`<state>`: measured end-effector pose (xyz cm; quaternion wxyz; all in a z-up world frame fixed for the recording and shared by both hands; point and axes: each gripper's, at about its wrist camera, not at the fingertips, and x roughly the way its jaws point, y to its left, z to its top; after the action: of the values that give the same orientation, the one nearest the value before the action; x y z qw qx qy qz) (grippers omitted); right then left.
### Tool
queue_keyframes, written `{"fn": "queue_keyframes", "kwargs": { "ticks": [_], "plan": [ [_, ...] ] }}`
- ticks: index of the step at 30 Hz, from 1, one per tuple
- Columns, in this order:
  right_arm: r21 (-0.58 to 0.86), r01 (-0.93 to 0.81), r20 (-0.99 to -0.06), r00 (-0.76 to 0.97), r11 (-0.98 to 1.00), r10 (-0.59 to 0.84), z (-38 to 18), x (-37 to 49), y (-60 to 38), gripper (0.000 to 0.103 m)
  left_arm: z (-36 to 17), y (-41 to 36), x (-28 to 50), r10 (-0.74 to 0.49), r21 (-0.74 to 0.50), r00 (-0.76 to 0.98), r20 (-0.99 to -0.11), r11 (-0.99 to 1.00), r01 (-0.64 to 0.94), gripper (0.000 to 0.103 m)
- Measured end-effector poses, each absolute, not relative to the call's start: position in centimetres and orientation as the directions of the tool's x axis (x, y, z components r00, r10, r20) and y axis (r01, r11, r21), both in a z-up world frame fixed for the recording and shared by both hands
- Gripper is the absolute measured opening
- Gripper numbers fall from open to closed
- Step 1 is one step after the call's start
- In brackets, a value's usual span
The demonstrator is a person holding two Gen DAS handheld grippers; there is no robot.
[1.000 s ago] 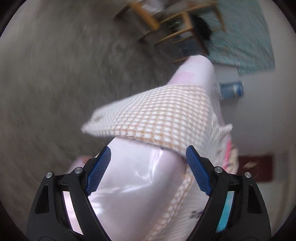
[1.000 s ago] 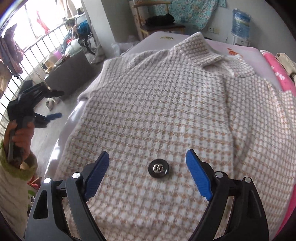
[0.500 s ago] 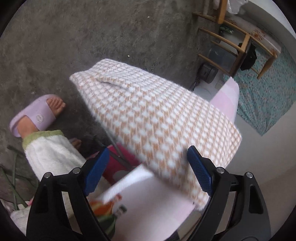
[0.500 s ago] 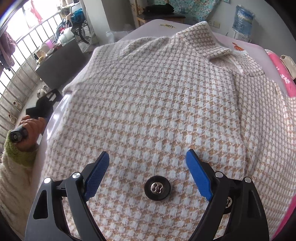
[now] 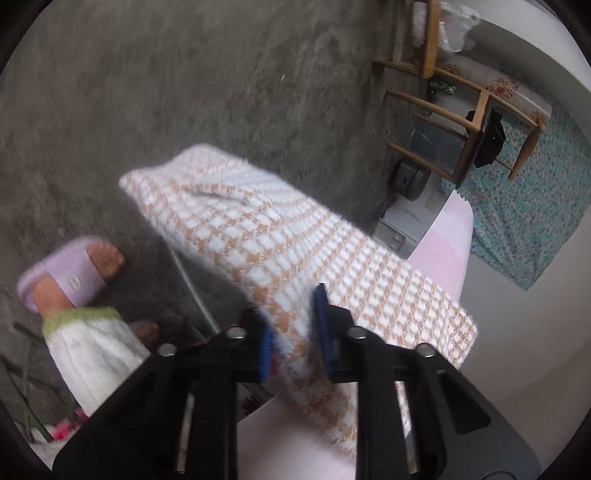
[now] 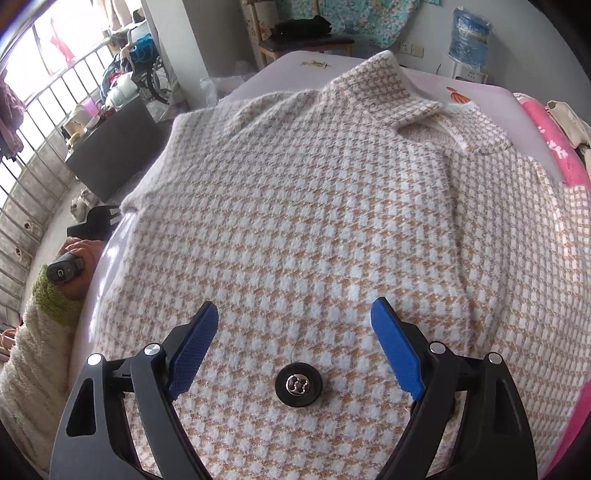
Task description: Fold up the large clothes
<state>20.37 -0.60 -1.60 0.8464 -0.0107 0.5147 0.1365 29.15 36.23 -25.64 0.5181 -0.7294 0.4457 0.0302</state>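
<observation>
**Readable text: almost none**

Handle (image 6: 63, 272) in person's hand, left of coat: white "G"-like mark on end. Slipper (image 5: 66, 280), below-left of coat sleeve: round logo, unreadable. Pink cloth (image 6: 554, 146) right of coat: white chars, illegible. Water jug (image 6: 469, 35) label beyond coat collar: too blurred.

Bare grey floor (image 5: 177, 96) beyond the hanging sleeve (image 5: 258, 236); slippered foot (image 5: 70, 277) and wooden chair (image 5: 461, 122) nearby.

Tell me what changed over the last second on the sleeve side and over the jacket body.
The left gripper came down to the hanging sleeve; its jaws have just been closing and now pinch the sleeve's edge. The right gripper stayed open over the jacket, near the button.
</observation>
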Motion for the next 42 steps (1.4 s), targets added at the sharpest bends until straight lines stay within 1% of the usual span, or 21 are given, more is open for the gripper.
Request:
{"fn": "queue_keyframes", "kwargs": {
  "ticks": [3,5,6,8,10,11,13,14,15,17,19,22,23,25,27,29,30,33,38,41,42],
  "plan": [
    [0.123,-0.236,-0.859,0.461,0.964,0.222,-0.7,20.0,-1.4,0.083,-19.8,37.6,30.3,-0.459,-0.712,0.576,-0.677,0.207,-0.671,0.010],
    [0.116,-0.229,-0.842,0.494,0.966,0.218,0.3,19.3,-2.2,0.083,-13.3,37.2,31.2,-0.260,-0.623,0.575,-0.776,0.459,-0.633,0.009],
    [0.116,-0.225,-0.830,0.513,0.967,0.219,0.9,18.8,-2.8,0.083,-9.2,36.2,31.5,-0.132,-0.544,0.592,-0.795,0.589,-0.598,0.009],
    [0.119,-0.215,-0.815,0.537,0.969,0.219,1.6,18.0,-3.8,0.083,-2.3,32.7,31.4,0.070,-0.366,0.645,-0.761,0.775,-0.515,0.009],
    [0.123,-0.198,-0.801,0.559,0.972,0.216,2.2,17.1,-5.1,0.083,4.1,27.1,30.6,0.225,-0.141,0.730,-0.646,0.904,-0.403,0.009],
    [0.128,-0.188,-0.796,0.566,0.974,0.214,2.4,16.8,-5.8,0.083,6.8,23.6,29.8,0.254,-0.034,0.779,-0.573,0.943,-0.332,0.009],
    [0.138,-0.163,-0.789,0.578,0.977,0.208,2.8,16.1,-7.2,0.083,9.9,16.9,28.0,0.249,0.158,0.850,-0.464,0.968,-0.197,0.009],
    [0.142,-0.151,-0.785,0.585,0.978,0.204,3.0,15.7,-7.9,0.083,10.5,14.1,27.2,0.233,0.230,0.869,-0.436,0.963,-0.143,0.009],
    [0.146,-0.134,-0.779,0.596,0.980,0.198,3.2,15.2,-8.9,0.083,10.6,11.3,26.2,0.209,0.297,0.881,-0.424,0.951,-0.083,0.010],
    [0.155,-0.111,-0.769,0.610,0.982,0.190,3.5,14.5,-10.2,0.083,9.4,6.3,25.1,0.134,0.367,0.871,-0.473,0.929,0.056,0.013],
    [0.164,-0.078,-0.763,0.622,0.983,0.177,3.7,13.6,-11.9,0.083,6.9,3.2,24.7,0.064,0.359,0.824,-0.563,0.917,0.174,0.015],
    [0.191,-0.031,-0.774,0.610,0.981,0.170,3.4,12.8,-14.4,0.083,1.4,1.0,24.6,0.010,0.291,0.707,-0.707,0.915,0.278,0.020],
    [0.201,-0.021,-0.782,0.598,0.979,0.174,3.2,12.6,-15.1,0.083,-0.4,0.7,24.6,-0.004,0.254,0.655,-0.756,0.920,0.299,0.026],
    [0.227,-0.010,-0.802,0.566,0.974,0.193,2.9,12.2,-16.6,0.083,-3.1,0.8,24.8,-0.019,0.199,0.585,-0.811,0.931,0.305,0.028],
    [0.235,-0.016,-0.817,0.538,0.972,0.206,3.0,12.2,-17.6,0.083,-3.4,1.4,24.5,-0.030,0.190,0.600,-0.799,0.935,0.300,0.034],
    [0.258,-0.037,-0.827,0.508,0.965,0.240,3.5,12.1,-18.5,0.083,-2.8,2.4,23.8,-0.101,0.115,0.584,-0.805,0.940,0.322,0.055],
    [0.273,-0.049,-0.828,0.497,0.961,0.260,3.8,12.2,-18.8,0.083,-2.7,2.9,23.0,-0.130,0.084,0.580,-0.804,0.941,0.328,0.057],
    [0.333,-0.082,-0.815,0.476,0.939,0.331,4.9,13.6,-19.3,0.083,-1.8,4.1,21.6,-0.214,0.005,0.565,-0.797,0.933,0.360,0.061],
    [0.449,-0.058,-0.768,0.484,0.891,0.419,5.7,17.4,-19.9,0.083,0.0,6.3,18.3,-0.437,-0.227,0.519,-0.735,0.879,0.419,0.062],
    [0.534,-0.035,-0.735,0.476,0.845,0.484,5.3,19.7,-19.9,0.083,0.3,8.7,17.5,-0.470,-0.294,0.550,-0.690,0.877,0.381,0.062],
    [0.544,-0.031,-0.729,0.477,0.839,0.491,5.1,20.5,-19.7,0.079,0.4,9.5,17.5,-0.464,-0.302,0.564,-0.683,0.883,0.360,0.062]
  ]
}}
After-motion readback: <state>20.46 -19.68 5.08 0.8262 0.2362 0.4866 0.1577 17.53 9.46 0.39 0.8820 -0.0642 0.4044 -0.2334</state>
